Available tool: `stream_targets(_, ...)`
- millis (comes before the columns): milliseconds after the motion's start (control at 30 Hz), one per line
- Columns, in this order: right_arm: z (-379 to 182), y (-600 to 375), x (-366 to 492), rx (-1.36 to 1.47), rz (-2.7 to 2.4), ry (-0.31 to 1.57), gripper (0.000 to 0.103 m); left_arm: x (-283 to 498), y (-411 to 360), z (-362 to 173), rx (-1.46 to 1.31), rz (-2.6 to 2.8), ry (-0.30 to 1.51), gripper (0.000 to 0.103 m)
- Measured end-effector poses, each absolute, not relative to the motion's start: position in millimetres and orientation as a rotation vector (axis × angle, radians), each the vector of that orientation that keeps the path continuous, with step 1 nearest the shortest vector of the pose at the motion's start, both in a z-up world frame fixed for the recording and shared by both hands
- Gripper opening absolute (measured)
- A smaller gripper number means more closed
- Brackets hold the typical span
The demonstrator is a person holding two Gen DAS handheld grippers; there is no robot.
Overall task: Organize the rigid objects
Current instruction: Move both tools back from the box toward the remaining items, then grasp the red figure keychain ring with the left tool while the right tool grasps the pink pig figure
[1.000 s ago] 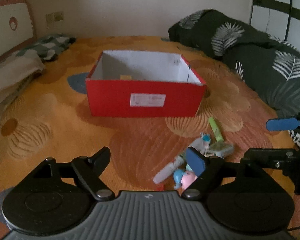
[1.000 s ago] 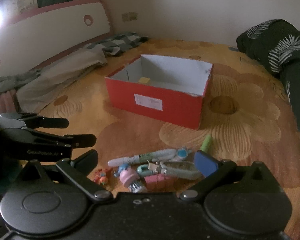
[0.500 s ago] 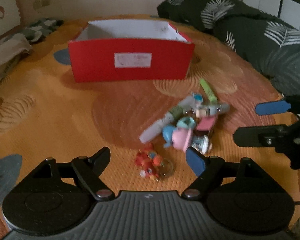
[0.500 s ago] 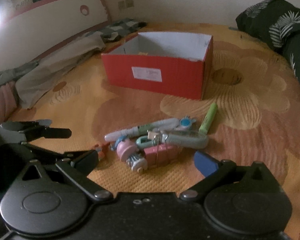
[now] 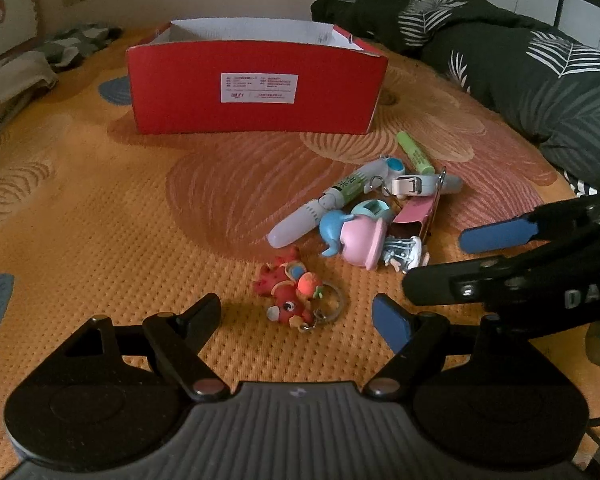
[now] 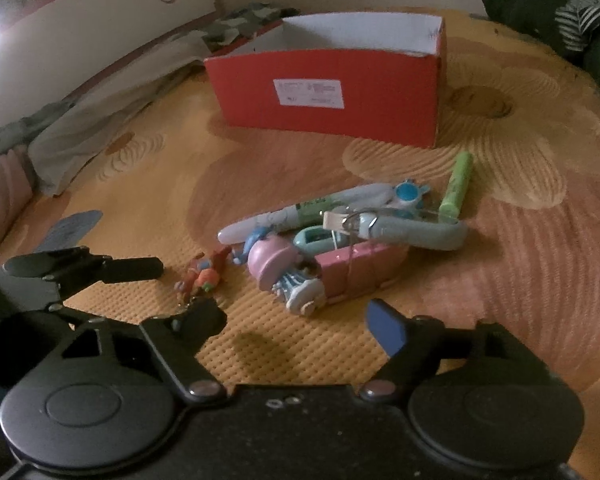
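An open red box (image 5: 256, 88) (image 6: 332, 96) stands on the orange bedspread. In front of it lies a pile of small things: a white marker (image 5: 312, 212), a green highlighter (image 5: 414, 152) (image 6: 458, 184), a pink clip (image 6: 360, 268) and a blue figure with a pink hat (image 5: 356, 236) (image 6: 272, 260). A red keychain (image 5: 288, 292) (image 6: 202, 274) lies apart, just ahead of my open left gripper (image 5: 298, 320). My right gripper (image 6: 296, 320) hovers just short of the pile. Its jaws are closing with only bedspread between them.
A dark leaf-patterned duvet (image 5: 520, 60) is heaped along the right side. A headboard (image 6: 100, 28) and folded blankets (image 6: 112, 108) line the left. The two grippers sit close side by side over the bedspread.
Both grippers have sunk toward the pile, which now looks larger and nearer. The right gripper's jaws have narrowed. The keychain has come into view just ahead of the left fingers.
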State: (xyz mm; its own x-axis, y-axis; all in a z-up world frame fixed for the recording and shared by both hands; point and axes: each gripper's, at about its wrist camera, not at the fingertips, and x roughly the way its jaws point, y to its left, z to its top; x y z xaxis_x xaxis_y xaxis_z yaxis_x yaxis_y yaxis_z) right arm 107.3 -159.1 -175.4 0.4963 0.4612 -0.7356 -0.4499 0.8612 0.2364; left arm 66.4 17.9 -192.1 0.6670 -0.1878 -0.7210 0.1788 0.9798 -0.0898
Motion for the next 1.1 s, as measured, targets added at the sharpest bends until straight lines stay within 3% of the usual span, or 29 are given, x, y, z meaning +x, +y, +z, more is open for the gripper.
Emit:
stream_targets(133, -180.8, -153.8, 111.1, 0.029, 0.560, 0.916, 0.070, 65.5, 17.3, -195.2, -0.001, -0.199, 0.807, 0.079)
stream_targets(300, -187.0, -150.3, 118.0, 0.049, 0.553, 0.940, 0.060, 66.6, 15.0, -196.2, 0.027, -0.198, 0.789, 0.060)
stream_targets(633, -190.4, -142.9, 129.4, 0.066, 0.520, 0.956, 0.048, 64.6, 3.4, -196.6, 0.107, -0.214, 0.765, 0.032)
stream_targets(767, -190.9, -141.7, 131.4, 0.073, 0.502, 0.954, 0.042, 65.5, 2.1, -197.0, 0.115, -0.209, 0.767, 0.029)
stream_targets(800, -191.0, -142.1, 131.7, 0.076, 0.499, 0.954, 0.033, 66.0, 2.3, -197.0, 0.113, -0.210, 0.768, 0.028)
stream_targets(1100, -189.3, -149.2, 129.0, 0.137, 0.500, 0.947, 0.031, 66.1, 1.8, -194.9, 0.110, -0.196, 0.775, 0.027)
